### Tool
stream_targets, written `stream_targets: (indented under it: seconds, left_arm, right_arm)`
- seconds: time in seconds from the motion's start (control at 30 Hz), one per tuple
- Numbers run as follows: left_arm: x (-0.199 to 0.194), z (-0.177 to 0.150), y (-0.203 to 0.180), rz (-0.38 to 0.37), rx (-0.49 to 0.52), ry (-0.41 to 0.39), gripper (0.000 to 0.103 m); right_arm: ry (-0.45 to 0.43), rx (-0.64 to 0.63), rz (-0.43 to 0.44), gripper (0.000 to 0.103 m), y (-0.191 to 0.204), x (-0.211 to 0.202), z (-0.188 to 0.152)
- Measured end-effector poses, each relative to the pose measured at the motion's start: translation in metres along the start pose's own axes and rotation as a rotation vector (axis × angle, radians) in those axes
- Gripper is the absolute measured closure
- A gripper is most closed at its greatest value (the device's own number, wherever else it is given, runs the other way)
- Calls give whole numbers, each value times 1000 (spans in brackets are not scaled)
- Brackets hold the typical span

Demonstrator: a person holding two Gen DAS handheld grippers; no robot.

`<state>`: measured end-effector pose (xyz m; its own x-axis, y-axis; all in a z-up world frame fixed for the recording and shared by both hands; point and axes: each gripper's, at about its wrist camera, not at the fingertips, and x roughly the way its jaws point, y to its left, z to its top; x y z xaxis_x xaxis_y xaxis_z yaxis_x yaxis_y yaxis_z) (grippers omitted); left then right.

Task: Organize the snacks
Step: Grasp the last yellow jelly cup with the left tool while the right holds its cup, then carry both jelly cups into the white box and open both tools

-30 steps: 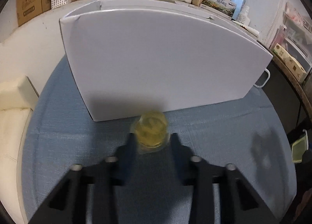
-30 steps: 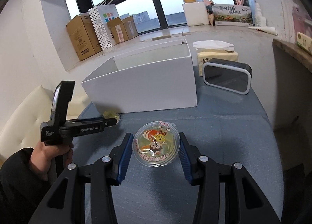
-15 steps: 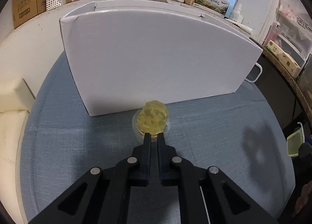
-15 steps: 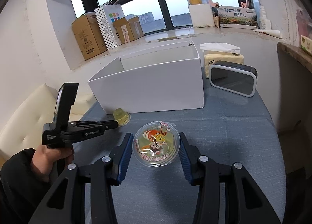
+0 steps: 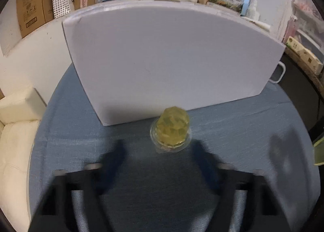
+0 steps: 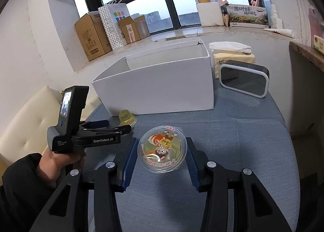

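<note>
Left hand-held gripper [image 5: 158, 151]: jaws, pinched together half a second ago, are opening, nothing between them; re-grasp likely. Small jelly cup [image 5: 171, 131]: yellow, translucent, upturned on the counter [image 5: 232, 130] beside the white box [image 5: 172, 60]. Right hand-held gripper [image 6: 161, 152]: holding the printed-lid jelly cup [image 6: 162, 150].

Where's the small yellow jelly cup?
The small yellow jelly cup sits upside down on the blue tablecloth, against the white box, just ahead of the left hand-held gripper.

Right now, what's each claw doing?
Left claw: opening, empty, small yellow jelly just ahead of it.
Right claw: closed on the cartoon-lidded jelly cup.
</note>
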<state>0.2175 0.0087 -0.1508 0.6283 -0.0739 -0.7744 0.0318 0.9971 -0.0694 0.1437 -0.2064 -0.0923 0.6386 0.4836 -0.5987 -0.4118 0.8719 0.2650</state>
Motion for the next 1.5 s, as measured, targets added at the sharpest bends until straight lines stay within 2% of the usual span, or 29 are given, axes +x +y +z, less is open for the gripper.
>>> stream_targets:
  seconds: [0.03,0.1,0.13,0.2,0.37,0.5,0.53,0.57,0.6,0.63,0.67,0.7,0.77,0.83,0.87,0.9,1.2,1.3,1.5]
  left_arm:
    - [-1,0,0,-14,-4,3,63]
    - [-3,0,1,-40,3,18,87]
    - [-4,-1,-1,-43,9,20,89]
    - [-7,-4,0,-41,10,13,103]
    - [-11,-6,1,-69,3,3,103]
    - [-23,-10,17,-93,-15,11,102]
    - [-22,-8,16,-97,-10,3,99]
    - [-21,-5,14,-84,0,4,77]
    - [-20,-3,13,-86,3,5,49]
    - [-20,-1,11,-99,5,-1,34]
    - [-20,3,8,-87,16,-21,14]
    - [-23,6,5,-65,33,-37,12]
    - [-14,11,6,-29,63,-32,13]
    - [-4,13,4,-37,63,-12,14]
    - [1,14,6,-41,64,0,29]
    - [4,14,6,-47,60,11,61]
    - [-19,6,23,-84,42,-24,62]
    - [-41,7,23,-105,47,-72,62]
    - [-114,20,26,-151,62,-209,61]
  right_arm:
    - [1,3,0,53,-1,0,0]
    - [0,11,4,53,-2,0,0]
    - [-4,13,7,53,-1,0,-1]
    - [-3,15,10,53,-1,1,-1]
    - [3,6,20,53,3,5,-2]
    - [4,5,23,53,4,5,-2]
    - [4,5,24,53,4,6,-2]
    - [5,5,24,53,4,5,-2]
    - [3,6,25,53,5,5,-3]
    - [2,6,27,53,4,5,-3]
    - [2,5,27,53,3,5,-2]
    - [2,5,25,53,3,5,-2]
    - [2,10,22,53,1,5,-2]
    - [5,20,18,53,-2,6,-2]
    - [6,24,18,53,-3,6,-2]
    - [5,26,17,53,-4,6,-2]
    - [9,40,29,53,-4,11,-3]
    - [7,31,31,53,-1,12,-1]
    - [-26,4,35,53,1,11,20]
